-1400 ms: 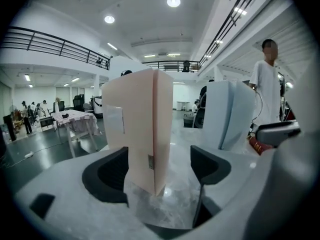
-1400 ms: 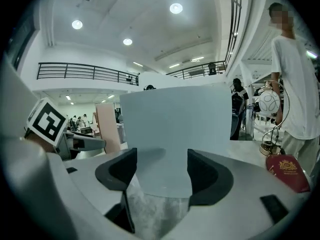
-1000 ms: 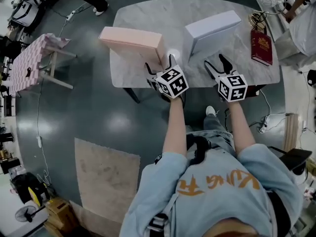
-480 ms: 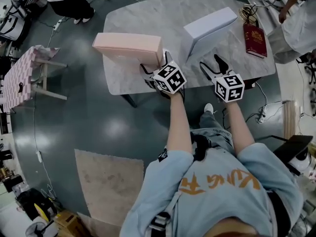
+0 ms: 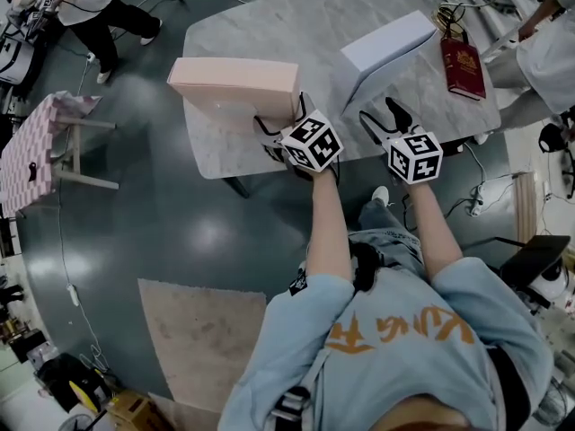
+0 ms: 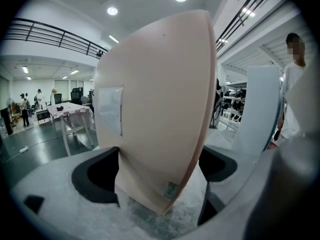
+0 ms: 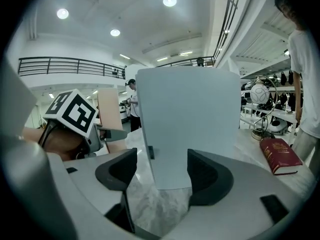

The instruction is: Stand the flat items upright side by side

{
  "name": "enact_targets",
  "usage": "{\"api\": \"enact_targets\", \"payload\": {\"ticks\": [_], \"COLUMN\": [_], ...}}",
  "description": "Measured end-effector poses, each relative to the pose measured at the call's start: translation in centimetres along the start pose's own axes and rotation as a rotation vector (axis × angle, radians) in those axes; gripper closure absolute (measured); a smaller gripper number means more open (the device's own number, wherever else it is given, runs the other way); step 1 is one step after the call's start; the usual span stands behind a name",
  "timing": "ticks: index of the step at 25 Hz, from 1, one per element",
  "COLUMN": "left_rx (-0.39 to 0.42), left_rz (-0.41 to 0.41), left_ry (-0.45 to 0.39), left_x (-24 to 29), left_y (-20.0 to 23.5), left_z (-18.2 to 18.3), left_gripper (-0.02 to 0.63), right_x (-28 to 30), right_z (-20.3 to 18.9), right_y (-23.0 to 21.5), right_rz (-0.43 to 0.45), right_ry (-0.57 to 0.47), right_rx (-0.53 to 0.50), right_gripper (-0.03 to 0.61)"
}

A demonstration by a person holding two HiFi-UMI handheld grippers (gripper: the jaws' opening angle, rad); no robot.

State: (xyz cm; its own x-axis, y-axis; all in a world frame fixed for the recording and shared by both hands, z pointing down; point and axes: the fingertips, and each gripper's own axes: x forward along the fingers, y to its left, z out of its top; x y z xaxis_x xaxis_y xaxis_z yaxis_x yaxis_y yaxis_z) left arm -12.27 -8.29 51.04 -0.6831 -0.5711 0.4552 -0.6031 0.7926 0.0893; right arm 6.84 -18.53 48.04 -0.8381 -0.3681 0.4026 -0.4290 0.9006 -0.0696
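A: Item 1?
B: Tabletop (image 5: 269,25), marble. Carries all below.

A: Item 2?
B: Pink box (image 5: 235,79), flat carton, upright on a long thin side, nr near-left corner. Left gripper (image 6: 157,166) sits astride its near end. Jaws have just been opening w/ box btwn them. Pads (image 6: 217,164) let go, no squeeze.

A: Item 3?
B: White box (image 5: 386,43), also upright, nr middle of near edge. Stands apart from pink box, bare marble btwn. Right gripper (image 7: 162,164) is astride its near end, jaws spread. A strip of marble shows btwn box and the pad on left gripper's side, so released, not clamped.

A: Item 4?
B: Red book (image 5: 463,68), lying flat by right edge, untouched.

A: Status?
B: Prob. both stood. The gap btwn them may be yet to close.

A: Risks?
B: Both are tall on thin bases, so likely tippy. A pad brushing a box on pull-back could rock it. Pink box could then go over the near or left edge. A shove high up to close the gap would tip rather than slide, and one box could knock the other down.
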Motion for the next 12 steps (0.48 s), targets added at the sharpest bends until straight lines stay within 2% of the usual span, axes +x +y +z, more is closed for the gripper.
{"api": "enact_targets", "payload": {"ticks": [6,12], "left_rx": [0.049,0.082], "left_rz": [-0.042,-0.106], "left_ry": [-0.01,-0.016], "left_x": [0.1,-0.1], "left_y": [0.9,1.7], "left_z": [-0.2,-0.4], "left_gripper": [0.109,0.12], "right_x": [1.5,2.7], "right_z": [-0.3,-0.4], "right_y": [0.6,1.0], "right_rz": [-0.053,-0.133], "right_ry": [0.011,0.027], "right_rx": [0.031,0.065], "right_gripper": [0.249,0.168]}}
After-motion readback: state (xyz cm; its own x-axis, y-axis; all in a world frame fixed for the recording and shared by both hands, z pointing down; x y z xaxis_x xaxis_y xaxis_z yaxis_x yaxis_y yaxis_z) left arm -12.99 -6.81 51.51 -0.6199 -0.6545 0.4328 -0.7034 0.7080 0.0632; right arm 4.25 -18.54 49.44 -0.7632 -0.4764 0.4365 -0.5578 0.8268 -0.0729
